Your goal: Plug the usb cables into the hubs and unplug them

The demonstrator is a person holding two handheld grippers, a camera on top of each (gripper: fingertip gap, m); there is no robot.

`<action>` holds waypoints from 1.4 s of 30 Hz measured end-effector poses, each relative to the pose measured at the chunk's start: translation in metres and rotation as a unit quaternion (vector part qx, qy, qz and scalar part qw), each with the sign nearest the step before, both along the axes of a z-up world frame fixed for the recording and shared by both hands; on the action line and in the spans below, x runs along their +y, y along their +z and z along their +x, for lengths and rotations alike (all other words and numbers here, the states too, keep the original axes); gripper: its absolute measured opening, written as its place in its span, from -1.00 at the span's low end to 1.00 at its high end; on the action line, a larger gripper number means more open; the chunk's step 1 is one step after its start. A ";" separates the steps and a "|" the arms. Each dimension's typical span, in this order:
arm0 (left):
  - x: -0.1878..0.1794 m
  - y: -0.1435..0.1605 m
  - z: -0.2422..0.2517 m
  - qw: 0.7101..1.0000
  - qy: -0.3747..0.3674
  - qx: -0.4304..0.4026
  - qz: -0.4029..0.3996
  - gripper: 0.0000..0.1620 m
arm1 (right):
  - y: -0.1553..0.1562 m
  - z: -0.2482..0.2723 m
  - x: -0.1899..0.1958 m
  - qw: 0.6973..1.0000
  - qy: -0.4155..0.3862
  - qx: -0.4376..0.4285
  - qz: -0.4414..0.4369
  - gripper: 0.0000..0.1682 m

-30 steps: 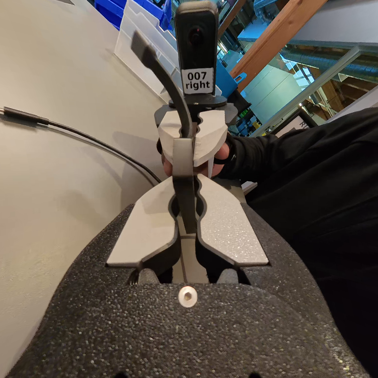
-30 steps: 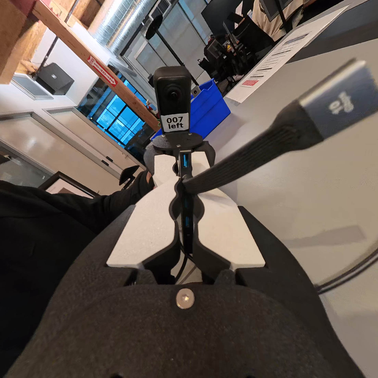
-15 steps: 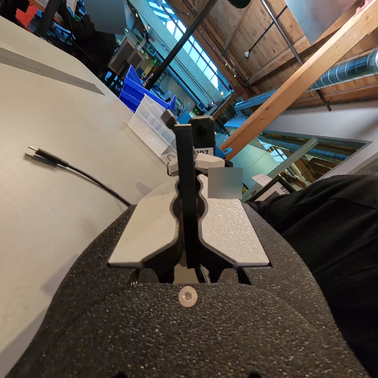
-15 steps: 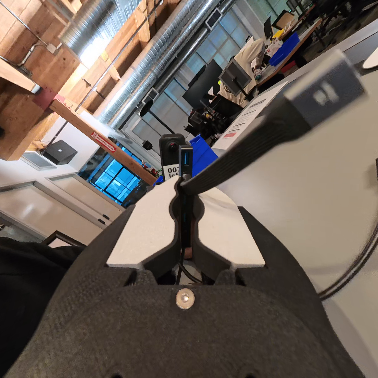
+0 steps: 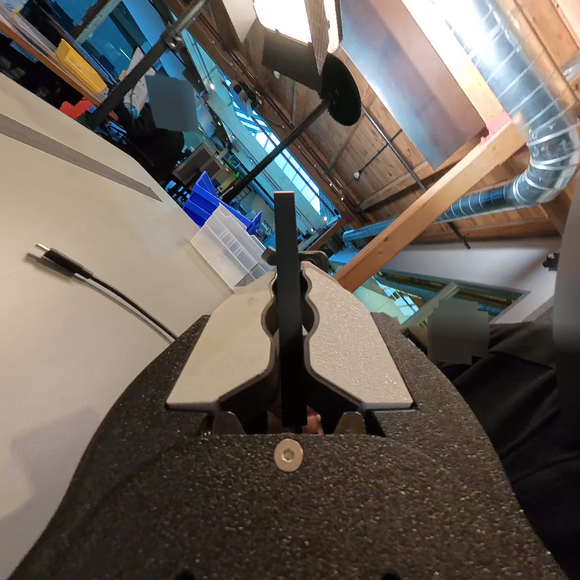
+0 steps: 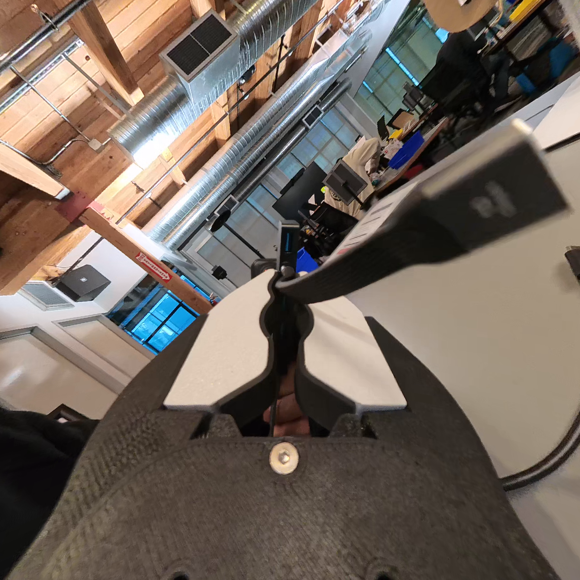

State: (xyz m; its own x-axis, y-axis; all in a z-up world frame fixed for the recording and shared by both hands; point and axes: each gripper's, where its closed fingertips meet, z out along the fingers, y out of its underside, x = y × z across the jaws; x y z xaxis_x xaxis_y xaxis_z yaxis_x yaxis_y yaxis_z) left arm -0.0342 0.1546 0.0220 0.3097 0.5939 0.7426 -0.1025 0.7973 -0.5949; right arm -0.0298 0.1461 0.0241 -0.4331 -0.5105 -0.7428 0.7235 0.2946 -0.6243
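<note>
A thin black usb hub [image 5: 287, 314] stands edge-on between the fingers of my left gripper [image 5: 288, 276], which is shut on it. The hub sticks up past the fingertips. My right gripper [image 6: 284, 276] is shut on the same hub [image 6: 288, 241], whose blue port faces me. Its flat braided lead [image 6: 361, 276] runs right to a grey plug [image 6: 489, 204] hanging in the air. A black usb cable [image 5: 59, 260] lies loose on the grey table [image 5: 94, 204], plug pointing away. A cable loop [image 6: 546, 458] shows at the right of the right wrist view.
A clear plastic bin [image 5: 229, 248] and blue bins [image 5: 204, 201] stand at the table's far edge. A printed sheet [image 6: 370, 219] lies on the table. A person's black sleeve [image 5: 518, 423] fills the right. A dark object [image 6: 573, 260] is cut off at the edge. My two grippers' fingertips are within a few centimetres of each other.
Both grippers have tilted upward with the hub still clamped, so more ceiling shows. The opposite gripper, plain a second ago, is now mostly hidden behind the fingertips in each view.
</note>
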 end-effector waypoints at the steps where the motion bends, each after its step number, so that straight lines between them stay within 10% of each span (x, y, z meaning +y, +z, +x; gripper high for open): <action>1: -0.001 0.000 0.000 1.000 0.008 0.004 0.011 -0.89 | -0.001 0.000 -0.001 1.000 -0.009 0.004 0.002 -0.92; 9: -0.002 0.001 0.001 1.000 0.019 0.012 0.020 -0.88 | -0.001 -0.002 0.000 1.000 -0.019 -0.005 0.003 -0.93; 12: -0.068 0.016 0.049 0.985 0.124 0.082 0.087 -0.87 | -0.005 -0.042 -0.001 0.996 -0.051 -0.068 0.014 -0.93; 21: -0.063 0.021 0.048 0.987 0.112 -0.022 -0.111 -0.86 | -0.002 -0.043 0.006 0.999 0.011 -0.003 0.053 -0.93; 31: -0.056 -0.009 0.032 0.990 0.067 -0.079 -0.094 -0.86 | 0.071 -0.162 0.118 0.989 -0.052 0.093 0.105 -0.93; 36: -0.049 -0.009 0.028 0.989 0.060 -0.085 -0.106 -0.86 | 0.024 -0.291 0.185 0.929 -0.206 0.173 0.254 -0.92; 42: -0.044 -0.011 0.026 0.986 0.058 -0.096 -0.126 -0.86 | -0.061 -0.348 0.214 0.867 -0.207 0.198 0.407 -0.92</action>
State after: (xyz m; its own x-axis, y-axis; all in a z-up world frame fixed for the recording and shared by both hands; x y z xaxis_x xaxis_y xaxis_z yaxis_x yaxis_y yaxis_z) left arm -0.0087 0.1109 0.0113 0.0970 0.7897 0.6058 -0.0515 0.6119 -0.7893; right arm -0.3774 0.3601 -0.0369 -0.7577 0.3735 -0.5351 0.6487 0.5197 -0.5559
